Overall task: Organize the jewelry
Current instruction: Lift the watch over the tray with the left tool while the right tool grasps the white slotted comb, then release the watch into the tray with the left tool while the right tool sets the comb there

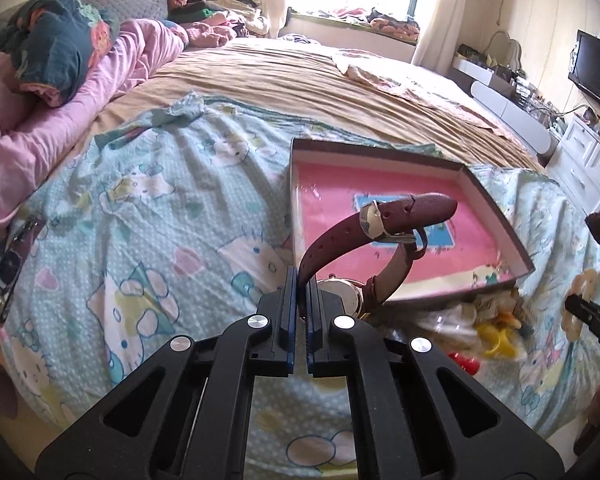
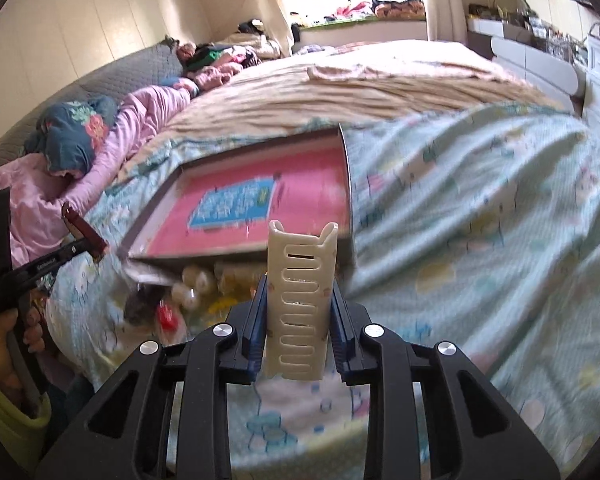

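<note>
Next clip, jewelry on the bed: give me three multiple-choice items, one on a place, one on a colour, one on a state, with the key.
1. Where does the shallow box lie?
A. on the patterned bedspread
B. on the white dresser
C. on the window ledge

2. What colour is the strap of the watch?
A. black
B. dark red-brown
C. white

3. What is the right hand-held gripper doing?
A. standing open with nothing in it
B. shut on the watch
C. shut on a cream slotted hair clip

Key: 1 A, the bedspread shows all round the box; 2 B, the strap in the left hand-held gripper is maroon; 3 C, both pads press the clip's sides.
</note>
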Demonstrator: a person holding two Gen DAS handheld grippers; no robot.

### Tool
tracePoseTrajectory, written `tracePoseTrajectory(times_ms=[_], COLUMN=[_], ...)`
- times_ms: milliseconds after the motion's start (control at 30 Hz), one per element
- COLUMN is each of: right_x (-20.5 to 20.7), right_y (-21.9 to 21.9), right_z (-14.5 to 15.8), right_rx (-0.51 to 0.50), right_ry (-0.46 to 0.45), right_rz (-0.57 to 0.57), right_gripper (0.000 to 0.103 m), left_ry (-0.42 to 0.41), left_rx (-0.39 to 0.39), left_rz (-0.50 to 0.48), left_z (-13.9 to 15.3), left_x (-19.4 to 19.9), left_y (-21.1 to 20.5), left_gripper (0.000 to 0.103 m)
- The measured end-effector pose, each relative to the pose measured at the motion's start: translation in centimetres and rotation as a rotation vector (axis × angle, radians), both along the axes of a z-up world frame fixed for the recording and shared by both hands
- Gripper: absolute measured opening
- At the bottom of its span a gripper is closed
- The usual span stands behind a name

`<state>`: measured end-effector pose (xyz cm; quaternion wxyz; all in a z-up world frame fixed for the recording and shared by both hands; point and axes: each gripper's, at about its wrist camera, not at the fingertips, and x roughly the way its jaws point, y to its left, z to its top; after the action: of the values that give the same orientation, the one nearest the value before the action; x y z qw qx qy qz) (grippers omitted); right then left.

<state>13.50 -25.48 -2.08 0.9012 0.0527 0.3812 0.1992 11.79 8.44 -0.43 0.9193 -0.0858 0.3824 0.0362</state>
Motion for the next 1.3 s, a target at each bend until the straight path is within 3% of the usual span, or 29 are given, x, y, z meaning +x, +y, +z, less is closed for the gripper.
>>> tracePoseTrajectory(times_ms=[233, 500, 867, 1300], right_x=[3.7, 7.0, 12.0, 13.2], right_y=[1.1, 2.9, 4.4, 4.7], right_z=[1.7, 2.2, -1.7, -3.8], right_rx=[0.016, -0.027, -0.079, -0.118], right_ry=[-0.054, -0.105, 0.011, 0.073], right_rz=[0.005, 0.005, 0.003, -0.019], right_gripper=[0.026, 0.026, 0.026, 0.027], left_ry=[-0.020, -0.018, 0.027, 0.069], left_rx=[-0.004, -0.066, -0.070, -0.071], left_rz=[0.000, 0.014, -0.019, -0.017], left_z=[1.2, 0.0, -2.9, -4.5], left_x=[3.0, 6.5, 8.1, 8.8], left_y=[-0.8, -1.4, -2.4, -1.8], left_gripper=[0.000, 0.000, 0.000, 0.002])
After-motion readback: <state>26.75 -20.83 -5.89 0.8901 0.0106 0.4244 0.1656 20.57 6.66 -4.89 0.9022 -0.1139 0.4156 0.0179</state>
